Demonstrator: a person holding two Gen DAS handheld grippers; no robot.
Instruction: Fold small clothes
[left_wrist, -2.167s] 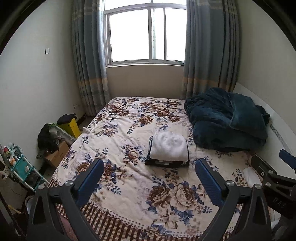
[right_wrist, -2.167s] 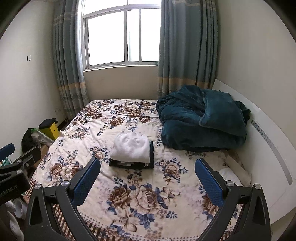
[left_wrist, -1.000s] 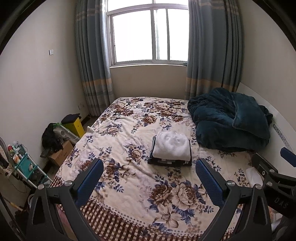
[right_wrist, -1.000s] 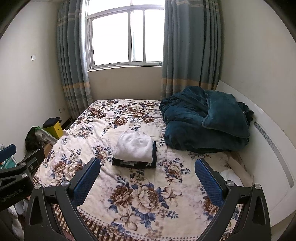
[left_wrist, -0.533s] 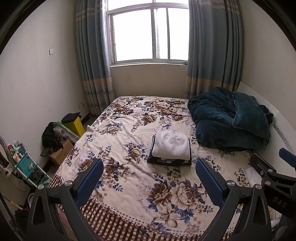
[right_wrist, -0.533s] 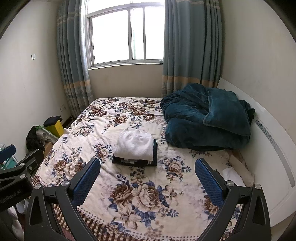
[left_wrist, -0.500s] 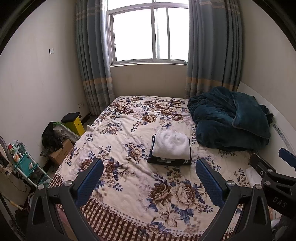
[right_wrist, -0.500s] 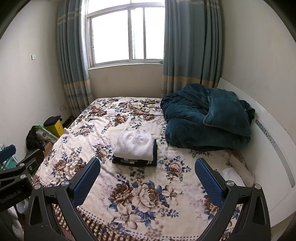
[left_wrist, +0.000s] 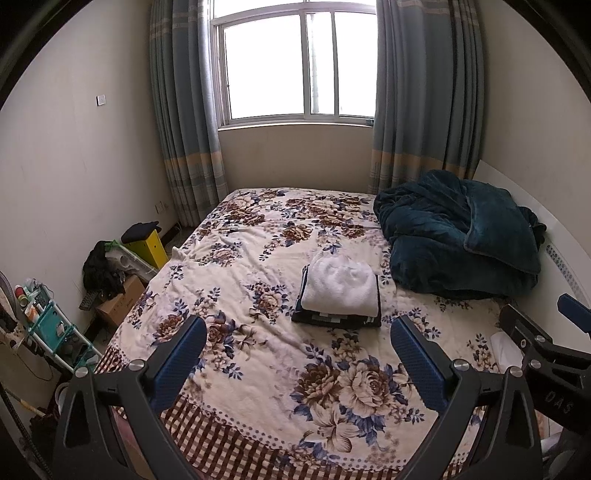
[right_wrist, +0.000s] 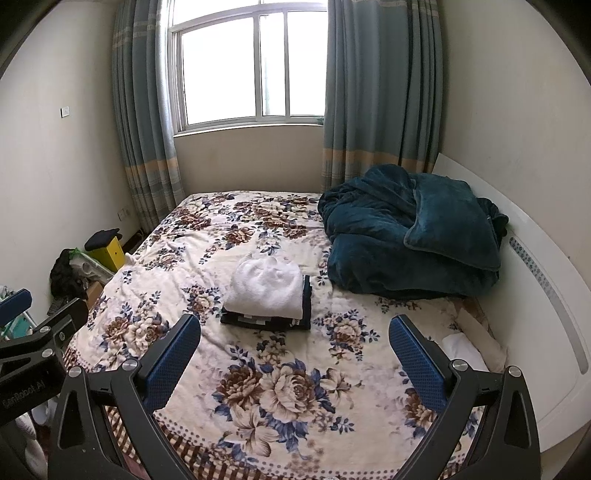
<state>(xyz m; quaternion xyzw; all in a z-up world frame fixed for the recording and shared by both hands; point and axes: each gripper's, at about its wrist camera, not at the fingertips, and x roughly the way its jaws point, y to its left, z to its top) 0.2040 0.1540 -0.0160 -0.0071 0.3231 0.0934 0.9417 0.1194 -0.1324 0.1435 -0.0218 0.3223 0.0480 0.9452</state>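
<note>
A folded white garment (left_wrist: 340, 283) (right_wrist: 265, 285) lies on top of a folded dark garment (left_wrist: 334, 319) (right_wrist: 264, 322), stacked in the middle of the floral bed (left_wrist: 258, 266) (right_wrist: 207, 258). My left gripper (left_wrist: 298, 356) hangs open above the foot of the bed, well short of the stack, with nothing between its blue pads. My right gripper (right_wrist: 294, 354) is open too, beside it at the same distance. Each gripper shows at the edge of the other's view.
A bunched teal blanket (left_wrist: 458, 236) (right_wrist: 413, 236) fills the bed's far right by the white headboard (right_wrist: 546, 280). Floor clutter sits left of the bed: a yellow box (left_wrist: 147, 247), a cardboard box (left_wrist: 122, 301), a teal rack (left_wrist: 48, 332). Window and curtains stand behind.
Both grippers have drawn back slightly from the bed and risen, so the stack looks a little farther away. The stack has not moved and both stay open.
</note>
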